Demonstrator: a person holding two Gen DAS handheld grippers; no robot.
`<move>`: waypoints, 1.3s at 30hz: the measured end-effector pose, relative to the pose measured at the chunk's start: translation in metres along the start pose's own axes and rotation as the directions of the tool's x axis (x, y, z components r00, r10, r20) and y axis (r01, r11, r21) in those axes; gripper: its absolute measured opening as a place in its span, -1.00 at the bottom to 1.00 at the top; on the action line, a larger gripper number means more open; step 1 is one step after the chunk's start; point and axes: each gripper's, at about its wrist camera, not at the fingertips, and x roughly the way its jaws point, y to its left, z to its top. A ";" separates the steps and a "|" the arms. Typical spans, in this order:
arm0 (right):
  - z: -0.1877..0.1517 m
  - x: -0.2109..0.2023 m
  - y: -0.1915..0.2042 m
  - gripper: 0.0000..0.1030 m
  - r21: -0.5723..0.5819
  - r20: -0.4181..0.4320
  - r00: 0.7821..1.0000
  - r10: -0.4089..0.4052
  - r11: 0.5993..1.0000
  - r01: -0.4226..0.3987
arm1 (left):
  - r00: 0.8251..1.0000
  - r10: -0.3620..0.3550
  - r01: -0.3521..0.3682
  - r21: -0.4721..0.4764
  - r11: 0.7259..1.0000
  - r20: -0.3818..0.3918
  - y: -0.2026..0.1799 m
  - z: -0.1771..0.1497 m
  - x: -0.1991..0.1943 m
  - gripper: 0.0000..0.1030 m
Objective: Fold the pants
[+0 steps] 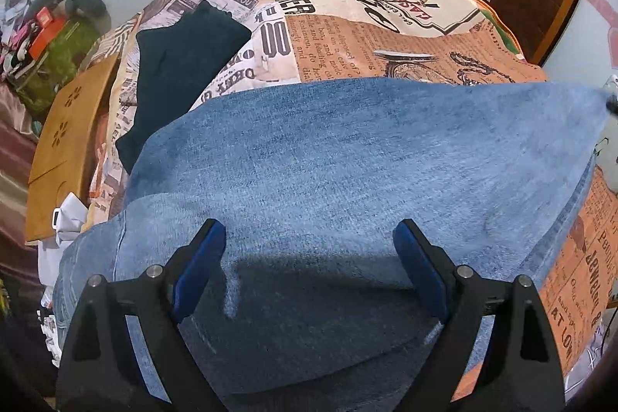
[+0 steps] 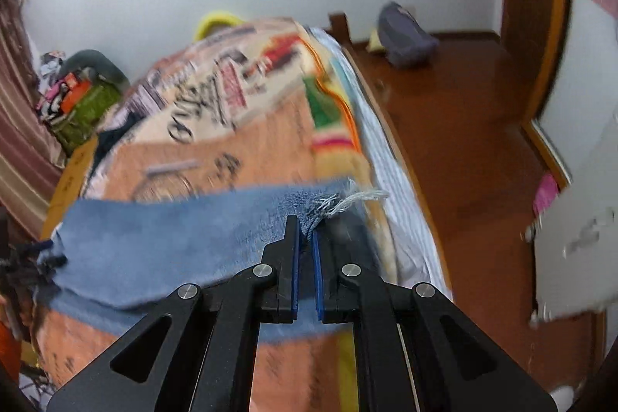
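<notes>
The blue denim pants lie across the newspaper-print bedspread, one leg lifted and stretched toward the right. My left gripper is open, its blue pads spread just above the denim, holding nothing. My right gripper is shut on the frayed hem of the pants, with white threads sticking out past the fingertips. The right wrist view is blurred by motion.
A dark folded garment lies on the bedspread's left part. A wooden board and a green bag sit at the left. The bed edge drops to a wooden floor on the right.
</notes>
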 end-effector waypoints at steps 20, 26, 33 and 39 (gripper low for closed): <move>-0.005 -0.045 0.097 -0.20 -0.171 0.168 0.986 0.004 0.985 0.025 | 0.986 0.031 0.002 -0.196 0.981 0.166 0.082 -0.021 -0.059 0.76; 0.013 -0.023 0.190 -0.19 -0.324 0.118 0.973 0.197 0.934 -0.150 | 0.967 0.159 -0.089 -0.322 0.942 0.199 0.168 -0.044 -0.087 0.85; 0.017 0.030 0.292 -0.18 -0.455 -0.054 0.942 0.332 0.831 -0.319 | 0.964 0.247 -0.164 -0.512 0.843 0.097 0.281 -0.089 -0.082 0.88; 0.016 0.083 0.368 -0.18 -0.542 -0.219 0.916 0.337 0.739 -0.401 | 0.973 0.228 -0.205 -0.589 0.782 -0.037 0.348 -0.127 -0.039 0.88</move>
